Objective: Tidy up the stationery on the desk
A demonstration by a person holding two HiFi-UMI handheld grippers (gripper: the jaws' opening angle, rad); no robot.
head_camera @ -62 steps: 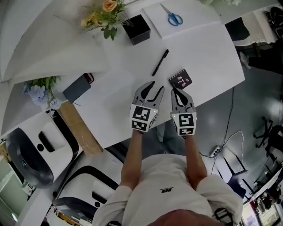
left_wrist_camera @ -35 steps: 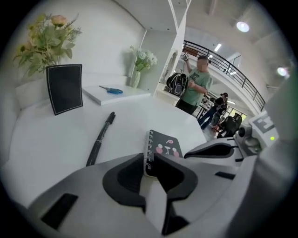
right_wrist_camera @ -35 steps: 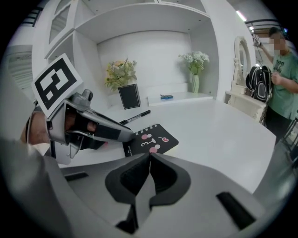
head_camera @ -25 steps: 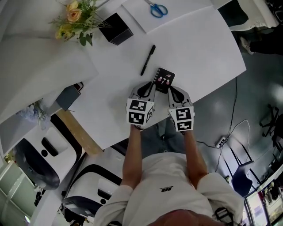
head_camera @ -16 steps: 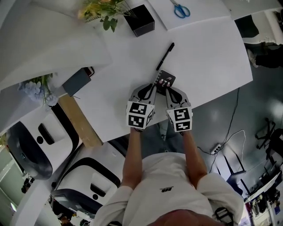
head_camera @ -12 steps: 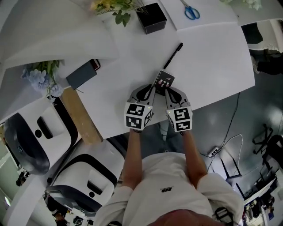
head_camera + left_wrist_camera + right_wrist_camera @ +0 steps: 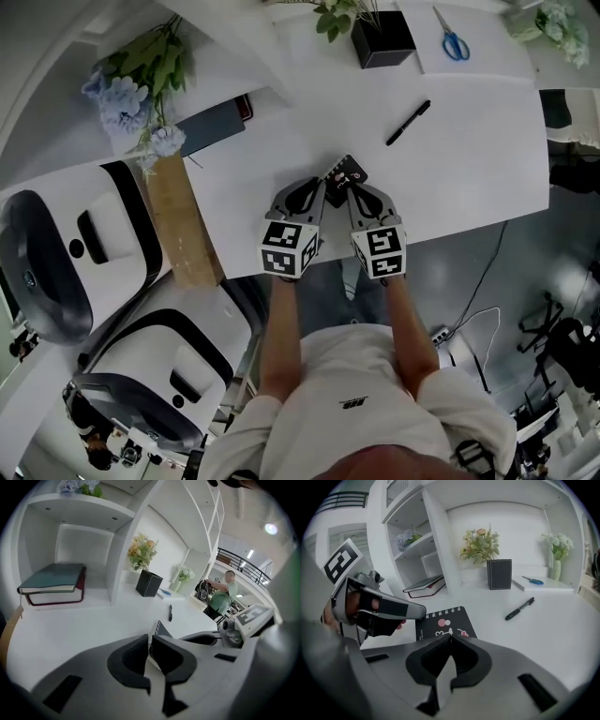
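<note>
A small black spiral notebook (image 7: 344, 172) with pink and white drawings on its cover sits between my two grippers near the desk's front edge. My left gripper (image 7: 322, 190) is shut on its left edge (image 7: 158, 629). At the near edge (image 7: 444, 622) my right gripper (image 7: 353, 190) is shut on it too. Whether the notebook touches the desk I cannot tell. A black pen (image 7: 408, 122) lies to the right on the white desk (image 7: 469, 159). Blue scissors (image 7: 453, 43) rest on a white pad at the back, next to a black pen holder (image 7: 382, 38).
White shelving stands at the back left with a dark book (image 7: 214, 127) in a cubby and flowers (image 7: 127, 94) above. A wooden board (image 7: 178, 225) borders the desk's left end. A person (image 7: 220, 597) stands far off to the right.
Both grippers, open short of the notebook 2.5 s ago, have shut on it. The notebook now sits farther left of the pen and is turned. The head view has swung.
</note>
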